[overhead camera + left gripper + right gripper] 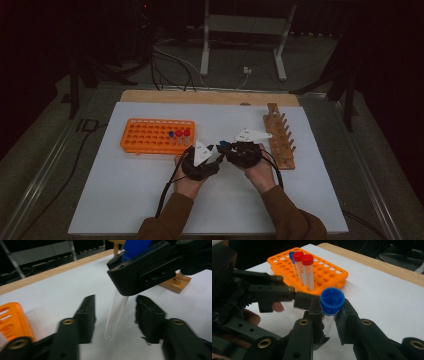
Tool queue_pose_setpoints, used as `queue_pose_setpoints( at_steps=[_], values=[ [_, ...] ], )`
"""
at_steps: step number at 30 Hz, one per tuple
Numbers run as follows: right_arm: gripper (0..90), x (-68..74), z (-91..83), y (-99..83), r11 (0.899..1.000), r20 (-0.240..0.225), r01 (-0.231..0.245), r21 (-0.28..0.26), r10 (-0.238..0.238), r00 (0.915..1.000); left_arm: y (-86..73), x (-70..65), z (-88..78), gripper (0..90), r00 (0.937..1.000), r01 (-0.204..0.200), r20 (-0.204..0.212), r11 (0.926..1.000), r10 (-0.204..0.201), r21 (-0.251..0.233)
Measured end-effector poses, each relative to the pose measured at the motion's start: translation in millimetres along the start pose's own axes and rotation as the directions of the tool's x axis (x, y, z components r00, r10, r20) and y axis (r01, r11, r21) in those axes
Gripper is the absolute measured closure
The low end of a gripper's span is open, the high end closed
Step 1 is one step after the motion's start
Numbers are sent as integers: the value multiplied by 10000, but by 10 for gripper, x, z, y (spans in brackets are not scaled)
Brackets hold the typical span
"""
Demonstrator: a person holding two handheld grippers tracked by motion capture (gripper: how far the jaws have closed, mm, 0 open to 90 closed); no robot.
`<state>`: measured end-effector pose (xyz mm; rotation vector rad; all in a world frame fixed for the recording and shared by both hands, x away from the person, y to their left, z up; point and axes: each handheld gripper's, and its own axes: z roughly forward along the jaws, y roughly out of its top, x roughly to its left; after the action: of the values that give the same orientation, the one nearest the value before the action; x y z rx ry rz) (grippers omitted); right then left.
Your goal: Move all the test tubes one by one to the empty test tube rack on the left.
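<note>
The clear tube point(115, 315) with its blue cap point(332, 301) hangs above the white mat, between the orange rack point(155, 135) and the wooden peg rack point(281, 137). The right gripper point(329, 315) clamps it just below the cap. The left gripper point(115, 317) has its jaws either side of the tube's lower end, not touching, gaps visible. Beyond the tube, the right gripper view shows two red-capped tubes point(304, 267) standing in the orange rack.

You had the orange rack point(150, 136) left on the white sheet point(125, 190), two red-capped tubes point(305, 270) and a blue-capped one point(292, 255) upright at its right end. Wooden peg rack point(280, 140) sat at the sheet's right.
</note>
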<state>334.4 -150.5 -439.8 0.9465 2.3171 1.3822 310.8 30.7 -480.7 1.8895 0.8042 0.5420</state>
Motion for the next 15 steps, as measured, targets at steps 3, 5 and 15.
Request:
queue_pose_setpoints(
  at_steps=[3, 5, 15],
  values=[
    [765, 3, 2, -2, 10000, -60, 3, 39, -2, 10000, -5, 20, 6, 636, 9999, 38, 166, 10000, -38, 13],
    [765, 6, 4, -4, 10000, -89, -1, 65, 2, 10000, -8, 23, 8, 672, 9997, 1, 241, 10000, -2, 5],
    [766, 6, 8, -5, 10000, -159, -16, 73, 17, 9999, -11, 2, 5, 761, 9989, -146, 443, 9998, 150, -94]
  ],
)
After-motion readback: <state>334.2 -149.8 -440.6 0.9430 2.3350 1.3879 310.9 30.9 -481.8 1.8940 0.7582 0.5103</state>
